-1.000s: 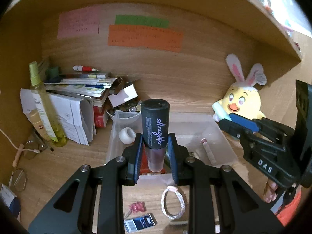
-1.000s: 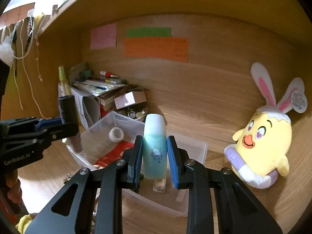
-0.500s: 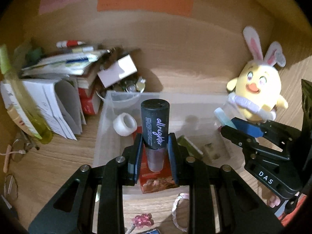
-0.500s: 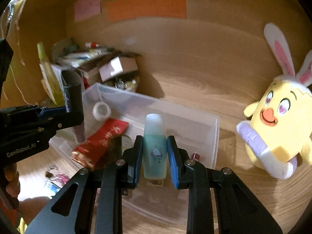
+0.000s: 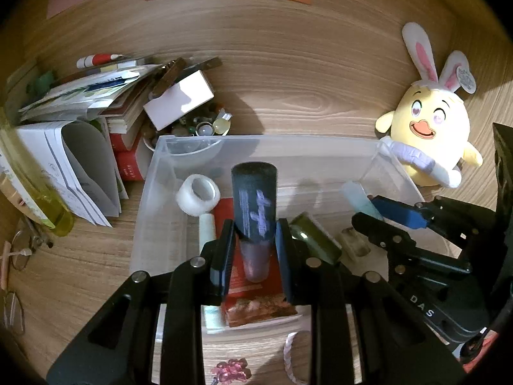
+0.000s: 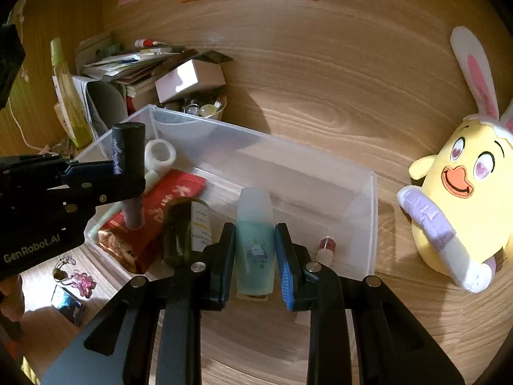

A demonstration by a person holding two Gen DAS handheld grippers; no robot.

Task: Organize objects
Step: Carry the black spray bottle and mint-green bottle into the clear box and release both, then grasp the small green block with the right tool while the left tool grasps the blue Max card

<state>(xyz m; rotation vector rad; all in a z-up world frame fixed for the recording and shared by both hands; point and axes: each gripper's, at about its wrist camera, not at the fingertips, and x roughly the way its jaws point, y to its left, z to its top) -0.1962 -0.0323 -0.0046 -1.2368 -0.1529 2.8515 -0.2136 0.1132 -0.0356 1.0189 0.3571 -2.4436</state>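
Both tools lowered over the bin
Left tool [image 5: 253, 250] and right tool [image 6: 255, 253] carried their bottles down into the bin [image 6: 373, 211].

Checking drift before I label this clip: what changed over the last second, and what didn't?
Both tongs came down and forward over the clear bin. The left tongs carry the black-capped bottle above the red packet; the right tongs hold the teal bottle over the bin's right half. No release: both grips are unchanged. The bin's contents and the plush chick stayed put.
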